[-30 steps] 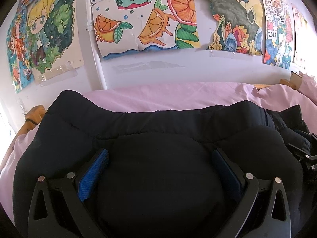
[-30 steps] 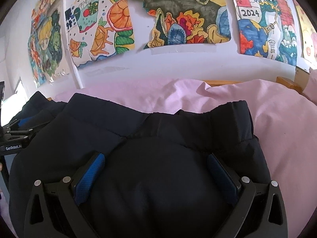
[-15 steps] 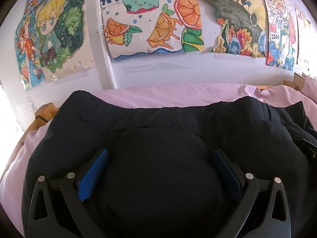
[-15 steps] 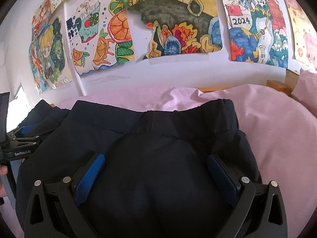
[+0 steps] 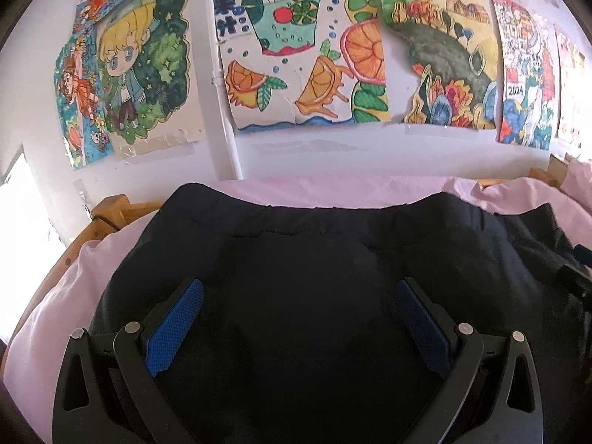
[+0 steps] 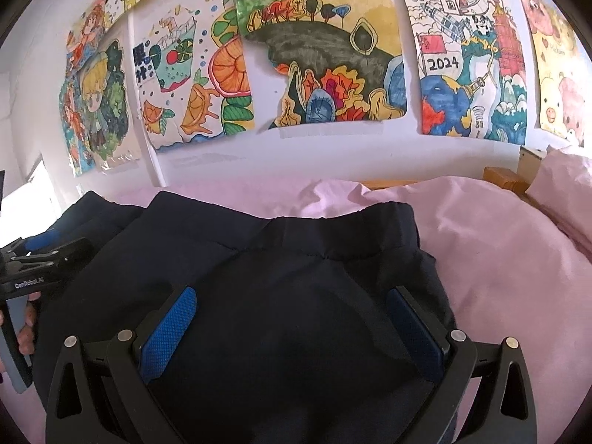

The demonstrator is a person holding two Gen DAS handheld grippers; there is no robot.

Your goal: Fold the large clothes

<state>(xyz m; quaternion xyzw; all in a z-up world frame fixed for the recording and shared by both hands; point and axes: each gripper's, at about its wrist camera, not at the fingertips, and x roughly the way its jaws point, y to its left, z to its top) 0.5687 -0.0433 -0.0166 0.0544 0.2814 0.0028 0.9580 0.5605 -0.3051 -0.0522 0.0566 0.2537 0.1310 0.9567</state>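
A large dark navy garment (image 5: 296, 251) lies spread on the pink bed sheet (image 5: 66, 288), its seamed edge toward the wall. It also shows in the right wrist view (image 6: 281, 259). My left gripper (image 5: 298, 296) is open, its blue pads wide apart, with the cloth bulging between them. My right gripper (image 6: 290, 303) is open in the same way over the garment's right part. The left gripper's body (image 6: 40, 262) shows at the left edge of the right wrist view, with a hand on it.
A white wall with several colourful drawings (image 5: 296, 59) rises right behind the bed. A white pipe (image 5: 225, 103) runs down the wall. The wooden bed frame (image 5: 107, 214) shows at the left, and a pink pillow (image 6: 562, 181) at the right.
Both grippers have tilted or pulled back, so more wall shows and the garment's far edge sits lower in view. The jaws stay wide apart.
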